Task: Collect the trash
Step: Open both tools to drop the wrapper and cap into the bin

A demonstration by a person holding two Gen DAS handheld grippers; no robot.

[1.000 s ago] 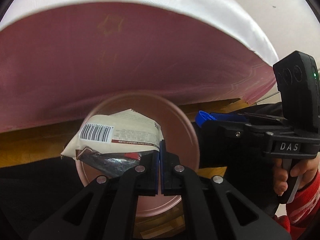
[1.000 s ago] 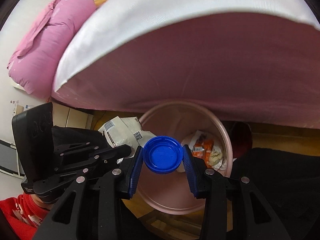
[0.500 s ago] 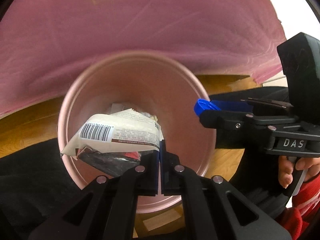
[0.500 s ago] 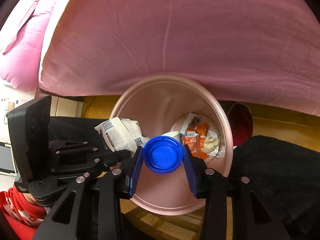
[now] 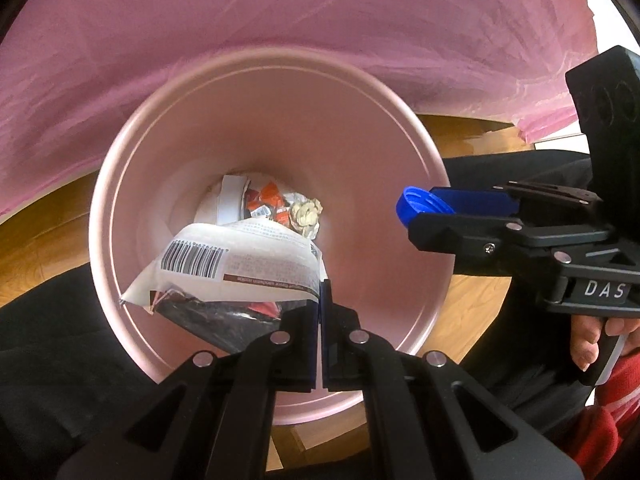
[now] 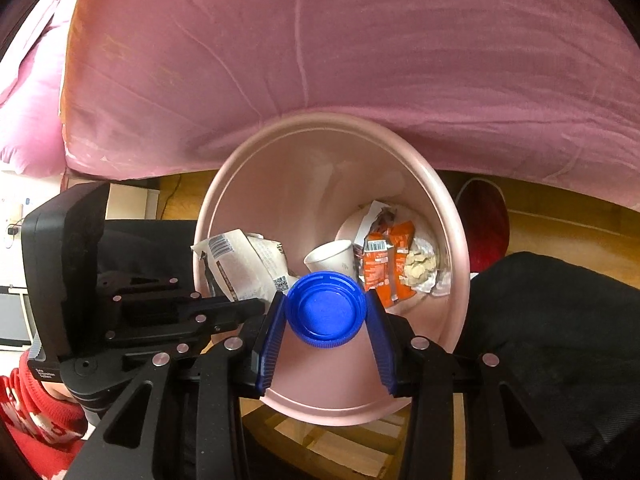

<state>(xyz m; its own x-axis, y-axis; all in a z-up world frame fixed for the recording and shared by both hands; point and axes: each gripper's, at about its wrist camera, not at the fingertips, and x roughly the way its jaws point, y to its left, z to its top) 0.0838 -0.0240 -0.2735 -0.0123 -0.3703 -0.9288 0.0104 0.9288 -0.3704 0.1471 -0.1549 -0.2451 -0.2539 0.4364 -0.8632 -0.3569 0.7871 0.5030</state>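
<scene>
Left hand-held gripper (image 5: 320,300) pinches one white barcoded wrapper (image 5: 236,264); right hand-held gripper (image 6: 326,310) clamps one round blue plastic cap (image 6: 326,310), both above one pink plastic bin (image 6: 456,248)

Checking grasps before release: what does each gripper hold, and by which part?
Left gripper pinches the white wrapper by its right edge. Right gripper clamps the blue cap across its rim.
</scene>
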